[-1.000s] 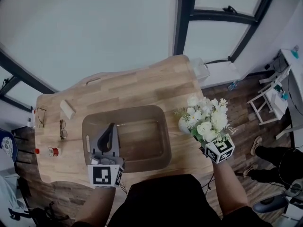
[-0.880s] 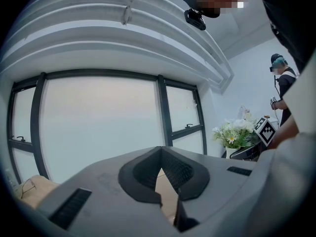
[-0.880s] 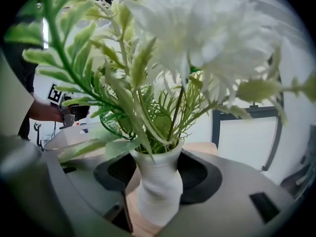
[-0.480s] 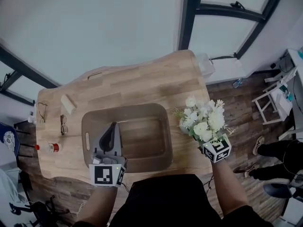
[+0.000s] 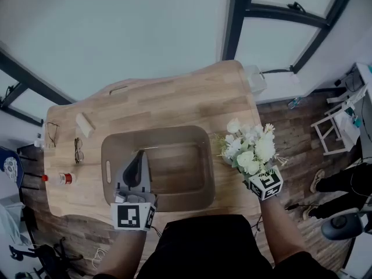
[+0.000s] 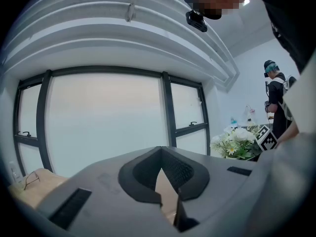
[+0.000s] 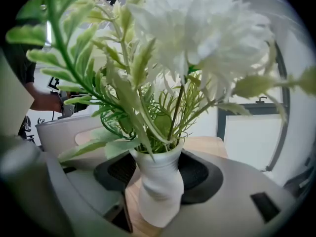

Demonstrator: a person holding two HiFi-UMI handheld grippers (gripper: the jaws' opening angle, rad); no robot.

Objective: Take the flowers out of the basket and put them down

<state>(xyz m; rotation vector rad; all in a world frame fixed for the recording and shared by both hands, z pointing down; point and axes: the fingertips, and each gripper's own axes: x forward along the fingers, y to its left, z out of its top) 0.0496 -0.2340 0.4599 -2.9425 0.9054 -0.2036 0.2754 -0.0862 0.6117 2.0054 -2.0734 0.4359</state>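
A bunch of white flowers [image 5: 250, 150] with green leaves stands in a small white vase [image 7: 159, 186]. My right gripper [image 5: 243, 160] is shut on that vase, its dark pads [image 7: 202, 174] on either side of it. The bunch is over the wooden table [image 5: 174, 100], just right of the brown basket [image 5: 154, 131]. Whether the vase's foot touches the wood I cannot tell. My left gripper [image 5: 136, 158] is shut with nothing in it and sits over the basket's near left part. In the left gripper view the flowers [image 6: 237, 142] show at the right.
Two pairs of glasses [image 5: 78, 150], a white block [image 5: 85, 124] and a small red-capped bottle [image 5: 58, 179] lie on the table's left side. A pale box [image 5: 256, 79] sits by the far right corner. White furniture [image 5: 334, 135] stands on the floor at the right.
My right gripper has sunk a little with the flowers, beside the basket. The left gripper has stayed where it was.
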